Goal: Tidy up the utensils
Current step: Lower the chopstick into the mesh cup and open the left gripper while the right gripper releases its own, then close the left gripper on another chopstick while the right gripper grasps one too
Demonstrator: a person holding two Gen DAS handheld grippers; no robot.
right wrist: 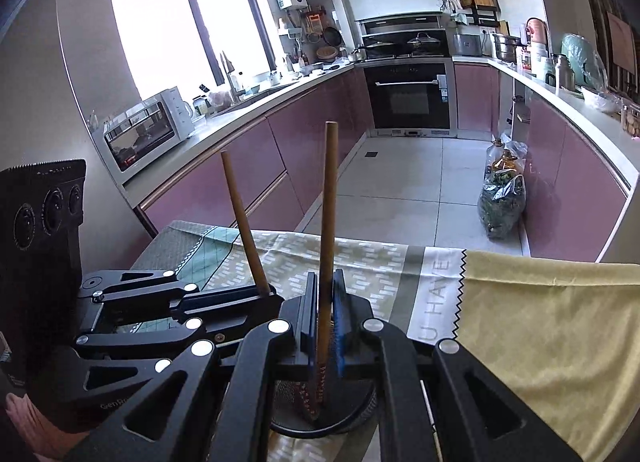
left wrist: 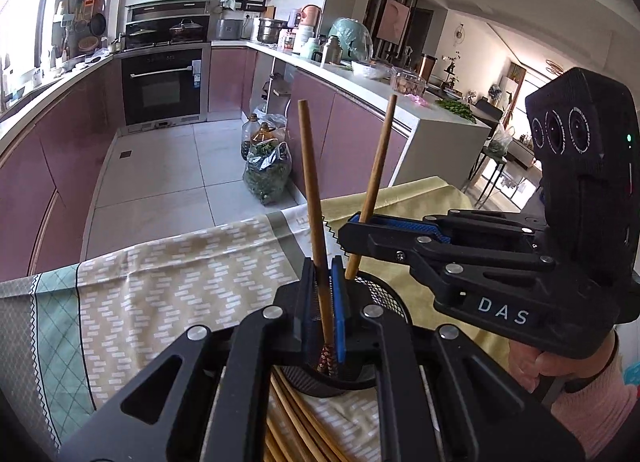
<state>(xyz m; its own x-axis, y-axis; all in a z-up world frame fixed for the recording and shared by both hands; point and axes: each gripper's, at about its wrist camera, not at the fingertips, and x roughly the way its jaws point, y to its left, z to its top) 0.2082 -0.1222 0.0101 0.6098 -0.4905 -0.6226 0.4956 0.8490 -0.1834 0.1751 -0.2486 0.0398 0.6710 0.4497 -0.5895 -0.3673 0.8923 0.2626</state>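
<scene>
Both grippers, left [left wrist: 326, 294] and right [right wrist: 325, 310], fingers pinching one chopstick [left wrist: 314, 198] each, patterned tips lowered upright into mesh holder [left wrist: 384, 296] so they stand sorted; spares lying near.

White letters "DAS" stand on the right gripper [left wrist: 348, 238]. "U HAVE" runs along the tablecloth's [right wrist: 434, 294] white band near the far edge.
</scene>
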